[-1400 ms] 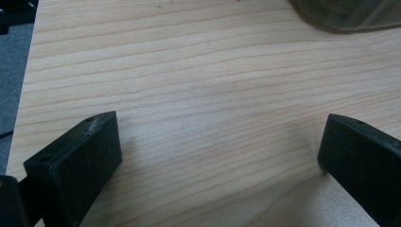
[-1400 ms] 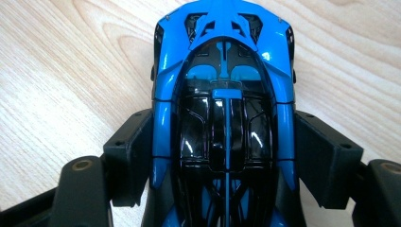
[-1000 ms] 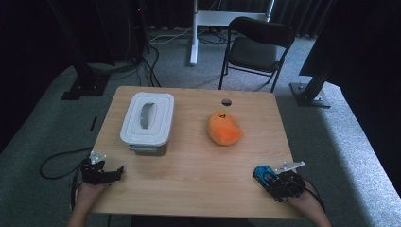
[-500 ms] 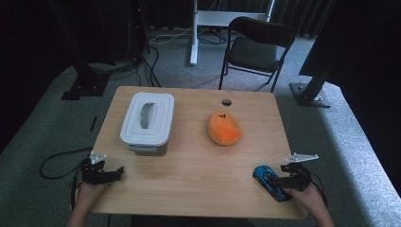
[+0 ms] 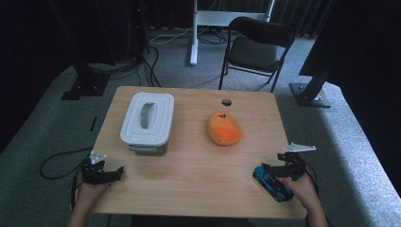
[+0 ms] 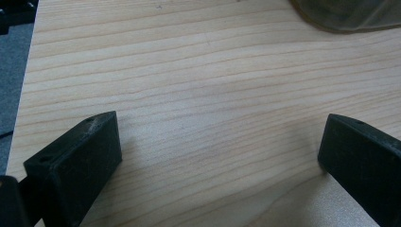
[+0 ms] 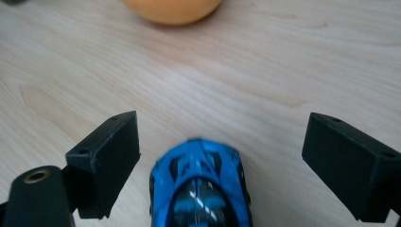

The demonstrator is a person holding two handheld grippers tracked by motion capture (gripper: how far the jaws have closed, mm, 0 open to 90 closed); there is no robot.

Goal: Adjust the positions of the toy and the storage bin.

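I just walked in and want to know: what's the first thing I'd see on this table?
Probably the bright orange plush toy lying in the middle of the wooden table, with a white lidded box to its left. Next comes the shiny blue toy car at the near right edge, sitting on the table between the jaws of the right gripper, which have just been opening and stand clear of it.

One blue toy car (image 5: 273, 182), one orange plush (image 5: 224, 128), one white lidded box (image 5: 147, 121) counted on worktop (image 5: 189, 165); two grippers, one chair (image 5: 257, 47) counted.
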